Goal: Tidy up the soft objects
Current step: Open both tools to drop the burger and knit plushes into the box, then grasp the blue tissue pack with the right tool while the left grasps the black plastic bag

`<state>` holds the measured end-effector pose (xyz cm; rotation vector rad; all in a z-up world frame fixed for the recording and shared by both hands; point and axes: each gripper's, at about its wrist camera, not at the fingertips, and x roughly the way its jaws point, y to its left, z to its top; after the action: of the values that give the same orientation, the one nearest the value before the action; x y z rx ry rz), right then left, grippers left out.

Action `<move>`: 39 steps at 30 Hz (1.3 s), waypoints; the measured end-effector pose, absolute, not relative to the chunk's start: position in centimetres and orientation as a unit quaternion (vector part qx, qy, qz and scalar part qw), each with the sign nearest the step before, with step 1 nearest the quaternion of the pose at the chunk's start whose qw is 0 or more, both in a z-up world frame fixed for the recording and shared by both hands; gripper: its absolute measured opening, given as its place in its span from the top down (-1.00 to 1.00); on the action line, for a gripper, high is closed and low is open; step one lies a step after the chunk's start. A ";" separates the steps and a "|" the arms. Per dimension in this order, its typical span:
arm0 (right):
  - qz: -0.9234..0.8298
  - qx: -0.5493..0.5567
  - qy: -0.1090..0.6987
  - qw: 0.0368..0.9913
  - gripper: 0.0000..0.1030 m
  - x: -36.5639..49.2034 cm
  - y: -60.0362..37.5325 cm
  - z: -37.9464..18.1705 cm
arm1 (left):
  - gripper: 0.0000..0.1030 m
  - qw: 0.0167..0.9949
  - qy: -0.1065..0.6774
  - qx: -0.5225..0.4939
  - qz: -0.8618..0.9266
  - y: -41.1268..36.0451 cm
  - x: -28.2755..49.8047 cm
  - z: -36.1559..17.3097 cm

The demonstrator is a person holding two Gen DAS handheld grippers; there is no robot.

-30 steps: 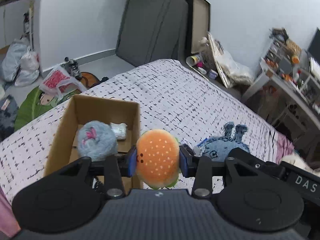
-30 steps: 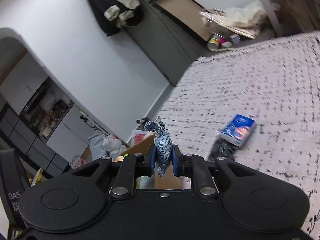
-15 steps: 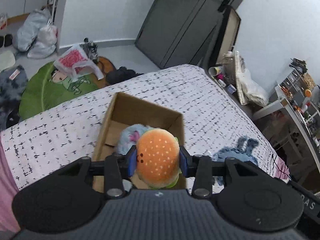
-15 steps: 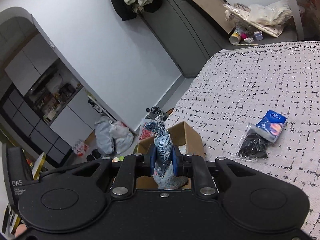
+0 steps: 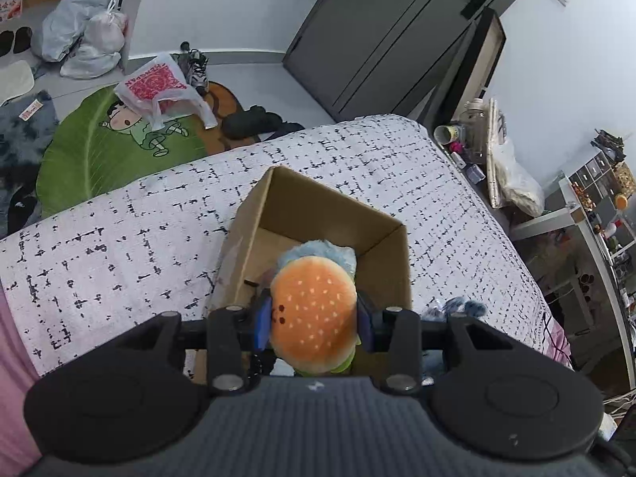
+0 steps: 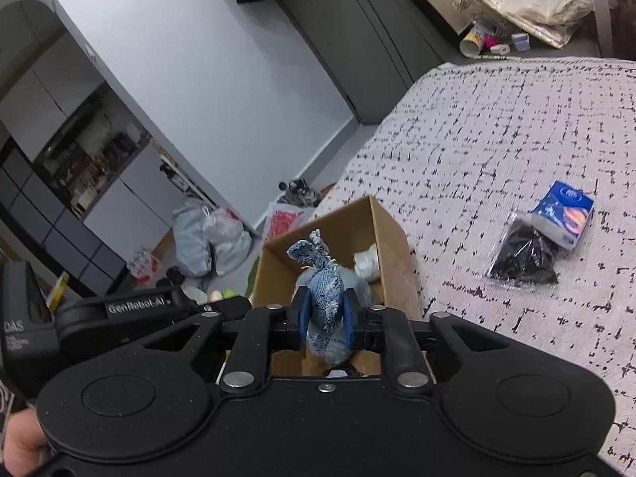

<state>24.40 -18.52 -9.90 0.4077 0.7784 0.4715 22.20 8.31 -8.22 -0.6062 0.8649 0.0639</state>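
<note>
Left tongs [image 5: 314, 324] clamp burger plush [image 5: 314, 314] above cardboard box [image 5: 318, 206]. Right tongs [image 6: 325, 320] opening, blue fabric toy [image 6: 324, 298] between pads, box beyond tips. Risk: toy snags pad, or drops onto box rim, rolls to bed [image 6: 497, 127].

green leaf rug [image 5: 91, 151], grey door [image 5: 381, 31], plastic bags [image 5: 83, 35]

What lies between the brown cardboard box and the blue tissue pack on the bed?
Only bare bedspread separates cardboard box and tissue pack, in the right wrist view.
</note>
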 end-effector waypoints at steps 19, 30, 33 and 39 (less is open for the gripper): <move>0.220 0.094 0.400 0.885 -0.16 24.4 -18.6 -8.1 | 0.19 0.854 0.445 -0.269 0.013 6.7 23.1 -9.6; 0.192 0.031 0.385 0.902 -0.83 26.5 -22.8 -4.8 | -0.38 0.861 0.449 -0.235 0.049 5.0 23.4 -9.2; 0.150 0.055 0.385 0.909 -0.85 27.7 -25.1 -4.9 | -0.46 0.868 0.438 -0.226 0.057 4.5 23.2 -8.9; 0.110 0.139 0.387 0.905 -0.85 28.9 -29.4 -7.0 | -0.49 0.874 0.438 -0.201 0.057 2.6 23.9 -8.5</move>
<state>28.88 -29.42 -6.96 0.2877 0.7989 0.2264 23.85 2.60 -8.50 -0.4196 0.9156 0.1191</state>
